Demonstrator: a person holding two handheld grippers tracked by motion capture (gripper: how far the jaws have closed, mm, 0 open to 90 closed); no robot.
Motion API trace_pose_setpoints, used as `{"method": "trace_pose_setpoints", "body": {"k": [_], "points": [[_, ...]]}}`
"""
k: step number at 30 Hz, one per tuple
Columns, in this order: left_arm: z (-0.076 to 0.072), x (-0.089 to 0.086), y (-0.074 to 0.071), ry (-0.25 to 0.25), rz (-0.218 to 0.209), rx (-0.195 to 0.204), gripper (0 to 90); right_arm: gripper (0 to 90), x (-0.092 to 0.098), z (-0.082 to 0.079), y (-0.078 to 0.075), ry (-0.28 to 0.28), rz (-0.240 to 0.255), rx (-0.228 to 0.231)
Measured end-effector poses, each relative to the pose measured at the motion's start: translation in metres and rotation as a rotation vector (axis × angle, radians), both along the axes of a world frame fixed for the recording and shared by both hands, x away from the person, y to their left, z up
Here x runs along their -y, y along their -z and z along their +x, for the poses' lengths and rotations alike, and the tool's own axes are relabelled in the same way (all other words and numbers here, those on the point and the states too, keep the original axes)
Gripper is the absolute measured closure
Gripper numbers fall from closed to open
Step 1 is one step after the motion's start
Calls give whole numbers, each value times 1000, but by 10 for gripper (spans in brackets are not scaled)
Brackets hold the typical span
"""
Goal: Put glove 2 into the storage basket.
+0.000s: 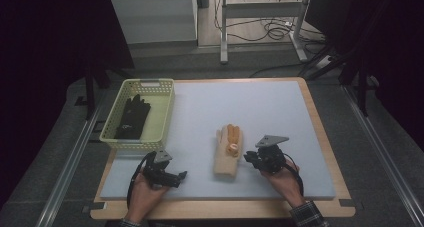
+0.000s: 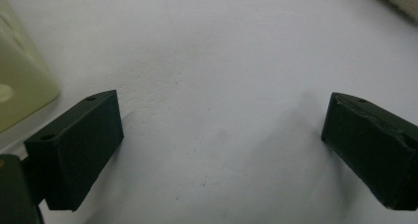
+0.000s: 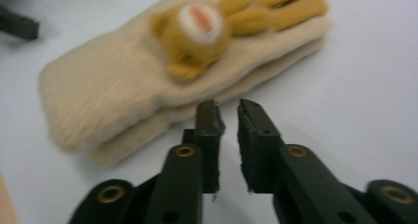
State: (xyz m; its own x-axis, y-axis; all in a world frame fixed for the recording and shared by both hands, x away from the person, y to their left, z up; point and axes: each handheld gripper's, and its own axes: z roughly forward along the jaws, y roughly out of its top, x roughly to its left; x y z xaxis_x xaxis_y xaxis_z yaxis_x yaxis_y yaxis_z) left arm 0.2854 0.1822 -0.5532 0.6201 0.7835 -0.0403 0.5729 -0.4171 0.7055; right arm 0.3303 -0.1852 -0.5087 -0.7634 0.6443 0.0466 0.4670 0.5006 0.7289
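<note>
Glove pair [image 1: 228,152] lies lengthwise, fingers pointing toward the table's far edge.

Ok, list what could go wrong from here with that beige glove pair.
1. The right hand-held gripper has its jaws nearly shut, empty, right at the edge of the stacked beige gloves; it would likely push them rather than grip them.
2. A grip there might catch only one of the two layers.
3. The left hand-held gripper stands open over bare mat, not steadying anything.
</note>
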Motion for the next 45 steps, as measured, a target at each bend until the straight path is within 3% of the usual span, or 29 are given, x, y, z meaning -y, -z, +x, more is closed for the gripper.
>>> {"method": "trace_pose_setpoints", "body": {"k": [4, 17, 27, 45], "points": [[0, 0, 0, 0, 0, 0, 26, 859, -7, -8, 7, -33, 2, -7], [0, 0, 0, 0, -1, 1, 27, 861, -28, -10, 22, -71, 11, -33], [0, 0, 0, 0, 0, 1, 27, 844, -43, -8, 25, -91, 27, -36], [0, 0, 0, 0, 0, 1, 28, 822, -74, 1, 28, -111, 22, -4]]}}
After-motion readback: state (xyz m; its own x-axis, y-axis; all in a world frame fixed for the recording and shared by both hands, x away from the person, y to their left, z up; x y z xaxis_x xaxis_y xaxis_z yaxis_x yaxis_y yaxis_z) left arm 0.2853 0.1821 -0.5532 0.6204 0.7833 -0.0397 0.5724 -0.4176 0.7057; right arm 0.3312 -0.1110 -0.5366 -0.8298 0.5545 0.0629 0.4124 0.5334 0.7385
